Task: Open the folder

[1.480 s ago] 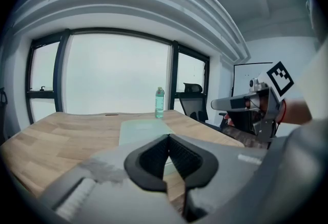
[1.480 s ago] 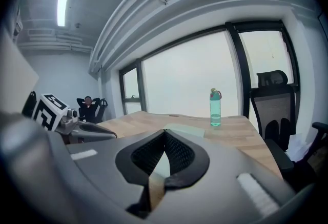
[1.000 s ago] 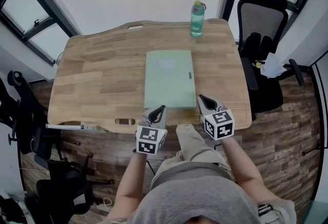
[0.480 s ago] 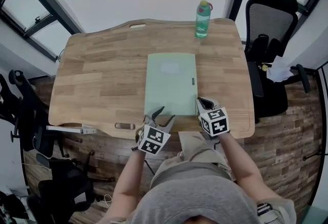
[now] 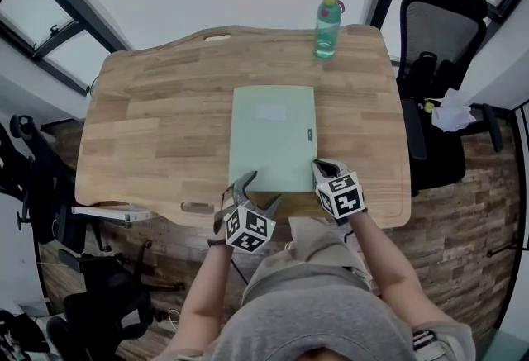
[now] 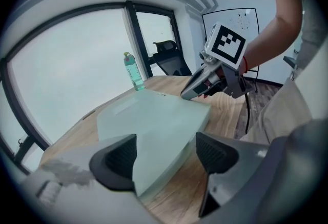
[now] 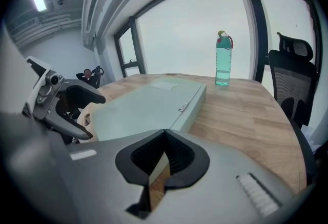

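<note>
A pale green folder [image 5: 271, 136] lies closed and flat in the middle of the wooden table [image 5: 157, 128]. My left gripper [image 5: 259, 191] hovers at the folder's near left corner. Its jaws have just been opening and stand wide apart. In the left gripper view the folder's [image 6: 154, 120] near corner lies between the left gripper's [image 6: 164, 155] pads, untouched. My right gripper [image 5: 319, 166] is shut and empty at the folder's near right corner. In the right gripper view the right gripper [image 7: 164, 152] points along the folder's [image 7: 148, 102] right edge.
A teal water bottle [image 5: 326, 27] stands at the table's far right, beyond the folder. A black office chair [image 5: 438, 62] stands right of the table, with something white [image 5: 453, 113] on it. Dark chairs [image 5: 33, 186] are on the floor at the left.
Both grippers have come down toward the folder's near edge. The left gripper's jaws went from shut to wide open. The right gripper stayed shut.
</note>
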Action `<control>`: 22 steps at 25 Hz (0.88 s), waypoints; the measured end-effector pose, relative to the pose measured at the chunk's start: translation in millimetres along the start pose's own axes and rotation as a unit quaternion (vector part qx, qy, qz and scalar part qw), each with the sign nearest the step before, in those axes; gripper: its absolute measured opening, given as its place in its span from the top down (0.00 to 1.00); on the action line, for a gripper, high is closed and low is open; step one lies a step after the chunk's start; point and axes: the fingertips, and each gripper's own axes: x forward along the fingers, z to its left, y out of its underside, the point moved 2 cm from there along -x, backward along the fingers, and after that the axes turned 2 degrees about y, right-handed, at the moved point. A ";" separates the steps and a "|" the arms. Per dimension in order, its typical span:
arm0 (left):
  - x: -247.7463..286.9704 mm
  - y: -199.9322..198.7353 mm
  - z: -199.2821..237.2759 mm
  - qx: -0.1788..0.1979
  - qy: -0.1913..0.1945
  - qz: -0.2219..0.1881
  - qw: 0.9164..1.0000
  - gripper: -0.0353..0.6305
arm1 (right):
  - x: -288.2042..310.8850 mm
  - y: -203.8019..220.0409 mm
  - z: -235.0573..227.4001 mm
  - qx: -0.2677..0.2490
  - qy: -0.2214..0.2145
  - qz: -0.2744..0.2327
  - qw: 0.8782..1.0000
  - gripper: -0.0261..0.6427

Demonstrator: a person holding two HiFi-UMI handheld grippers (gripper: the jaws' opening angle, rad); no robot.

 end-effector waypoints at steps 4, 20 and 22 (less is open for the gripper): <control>5.1 4.4 1.7 0.020 0.001 0.014 1.000 0.37 | 1.7 1.4 0.5 0.008 -0.004 -0.001 1.000 0.96; 11.8 11.2 8.8 0.069 -0.015 0.027 0.997 0.35 | 1.6 3.5 -2.6 0.035 -0.015 0.009 0.999 0.96; 8.0 10.1 8.8 0.058 -0.009 0.020 0.998 0.39 | 1.6 3.5 -2.7 0.035 -0.014 0.009 0.999 0.96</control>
